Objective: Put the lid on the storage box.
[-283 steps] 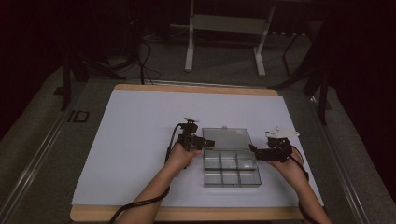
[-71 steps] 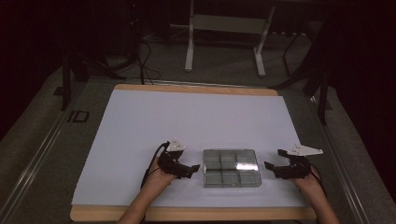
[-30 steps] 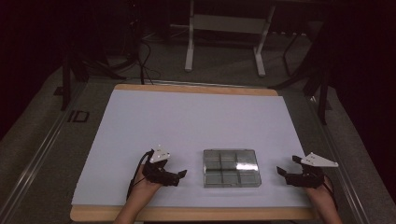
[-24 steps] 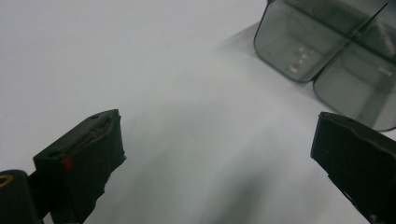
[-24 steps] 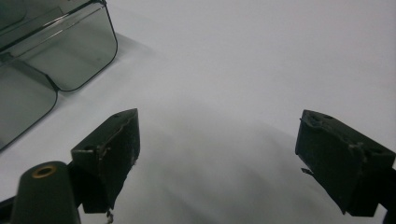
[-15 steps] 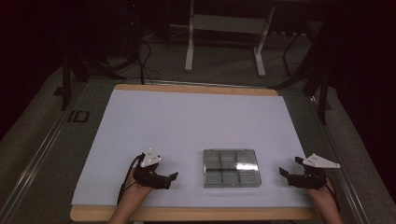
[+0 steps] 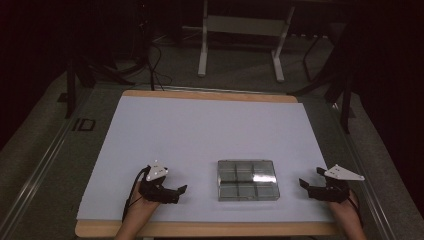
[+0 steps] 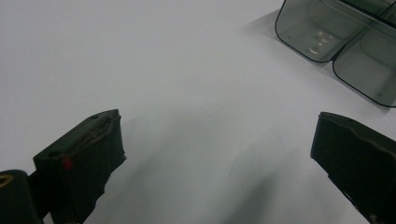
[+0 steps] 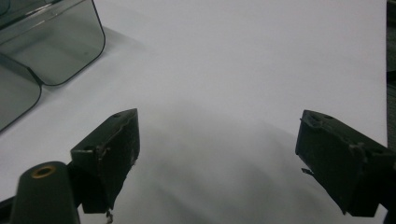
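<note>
A clear grey compartment box [image 7: 247, 179] with its lid shut lies on the white sheet near the table's front edge. My left gripper [image 7: 181, 190] rests on the sheet to the box's left, jaws wide apart and empty. My right gripper [image 7: 303, 183] rests to the box's right, also open and empty. The left gripper view has the box's corner [image 8: 348, 44] at upper right, beyond the open gripper [image 8: 219, 154]. In the right gripper view the box's corner [image 9: 46, 46] is at upper left, with the gripper [image 9: 217, 154] open over bare sheet.
The white sheet [image 7: 210, 135] covers a wooden table [image 7: 210, 228] whose front edge runs just below my hands. A metal stand [image 7: 240, 30] and cables [image 7: 150, 55] are on the dark floor beyond the table. The sheet's right edge [image 9: 386, 70] lies close to my right gripper.
Both grippers have drawn away from the box, the left one leftward and toward the front edge, the right one rightward. The box, open with its lid raised earlier, now lies shut.
</note>
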`<state>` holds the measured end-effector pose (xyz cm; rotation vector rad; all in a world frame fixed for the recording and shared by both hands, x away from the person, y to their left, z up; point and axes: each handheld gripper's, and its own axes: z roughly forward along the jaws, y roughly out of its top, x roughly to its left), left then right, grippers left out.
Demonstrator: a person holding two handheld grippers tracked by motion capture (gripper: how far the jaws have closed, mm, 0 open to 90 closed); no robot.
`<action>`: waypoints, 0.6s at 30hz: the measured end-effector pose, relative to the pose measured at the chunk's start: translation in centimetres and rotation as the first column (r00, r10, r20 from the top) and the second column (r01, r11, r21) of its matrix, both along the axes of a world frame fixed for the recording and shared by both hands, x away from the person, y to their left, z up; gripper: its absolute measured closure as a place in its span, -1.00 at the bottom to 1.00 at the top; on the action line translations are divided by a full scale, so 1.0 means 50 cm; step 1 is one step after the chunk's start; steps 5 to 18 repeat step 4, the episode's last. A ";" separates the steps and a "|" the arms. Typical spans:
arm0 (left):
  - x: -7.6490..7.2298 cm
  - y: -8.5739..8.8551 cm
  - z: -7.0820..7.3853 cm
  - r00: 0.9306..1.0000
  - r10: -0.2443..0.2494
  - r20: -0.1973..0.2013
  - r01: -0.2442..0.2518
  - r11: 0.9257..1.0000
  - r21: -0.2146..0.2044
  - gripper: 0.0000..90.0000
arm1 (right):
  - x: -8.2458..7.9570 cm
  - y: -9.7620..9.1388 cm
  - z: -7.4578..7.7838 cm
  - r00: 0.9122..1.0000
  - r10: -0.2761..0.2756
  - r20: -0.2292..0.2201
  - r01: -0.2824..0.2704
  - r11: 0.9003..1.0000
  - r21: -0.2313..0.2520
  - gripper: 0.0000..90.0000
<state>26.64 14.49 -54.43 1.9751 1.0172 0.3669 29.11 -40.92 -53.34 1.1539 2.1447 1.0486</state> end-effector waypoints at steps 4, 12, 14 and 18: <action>-0.001 0.001 0.000 1.000 0.012 0.006 -0.012 1.000 -0.006 -0.93 | -0.002 0.003 -0.001 1.000 0.002 0.003 -0.002 1.000 -0.013 -0.69; -0.001 0.001 0.000 1.000 0.012 0.006 -0.012 1.000 -0.006 -0.93 | -0.002 0.003 -0.001 1.000 0.002 0.003 -0.002 1.000 -0.013 -0.69; -0.001 0.001 0.000 1.000 0.012 0.006 -0.012 1.000 -0.006 -0.93 | -0.002 0.003 -0.001 1.000 0.002 0.003 -0.002 1.000 -0.013 -0.69; -0.001 0.001 0.000 1.000 0.012 0.006 -0.012 1.000 -0.006 -0.93 | -0.002 0.003 -0.001 1.000 0.002 0.003 -0.002 1.000 -0.013 -0.69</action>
